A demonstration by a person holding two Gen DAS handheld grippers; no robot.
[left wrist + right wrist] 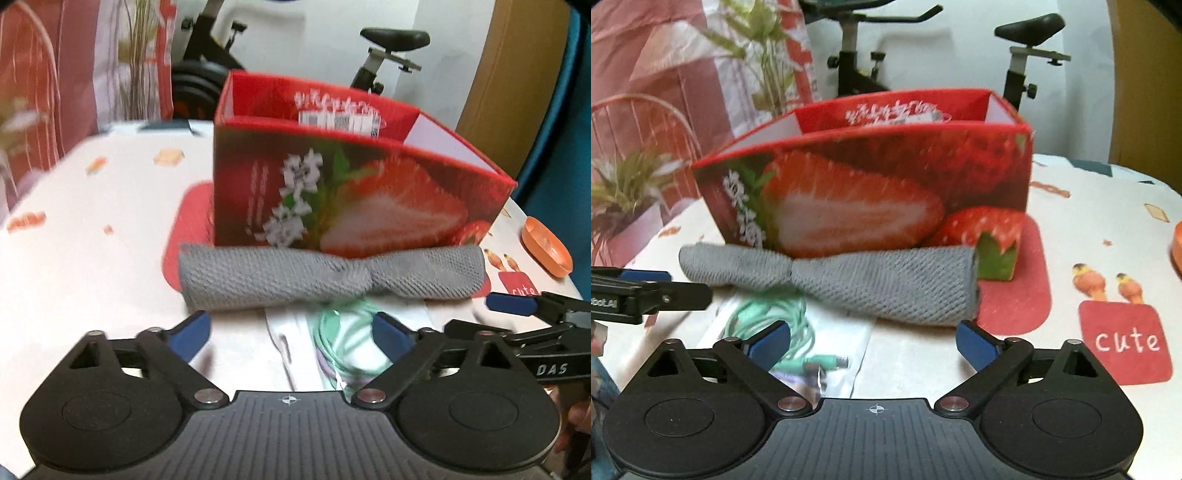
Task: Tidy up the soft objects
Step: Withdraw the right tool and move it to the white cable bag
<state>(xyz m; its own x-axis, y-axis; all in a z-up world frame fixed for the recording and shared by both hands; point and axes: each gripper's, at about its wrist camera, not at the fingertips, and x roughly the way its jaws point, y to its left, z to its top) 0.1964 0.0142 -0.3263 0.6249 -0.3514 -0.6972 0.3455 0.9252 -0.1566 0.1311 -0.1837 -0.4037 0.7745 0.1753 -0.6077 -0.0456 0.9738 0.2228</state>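
Note:
A rolled grey knitted cloth [328,275] lies on the table against the front of an open red strawberry-print box [354,192]. It is pinched in at its middle. My left gripper [291,336] is open and empty just short of the cloth. My right gripper [873,341] is open and empty in front of the same cloth [849,284], near its right end, before the box [886,184]. A clear bag with a green cable [783,325] lies between the grippers and the cloth; it also shows in the left wrist view [343,343].
The box stands on a red mat [1023,288] on a white patterned tablecloth [92,236]. An orange dish [546,245] sits at the right table edge. A potted plant [624,199] stands at the left. An exercise bike [1027,55] is behind the table.

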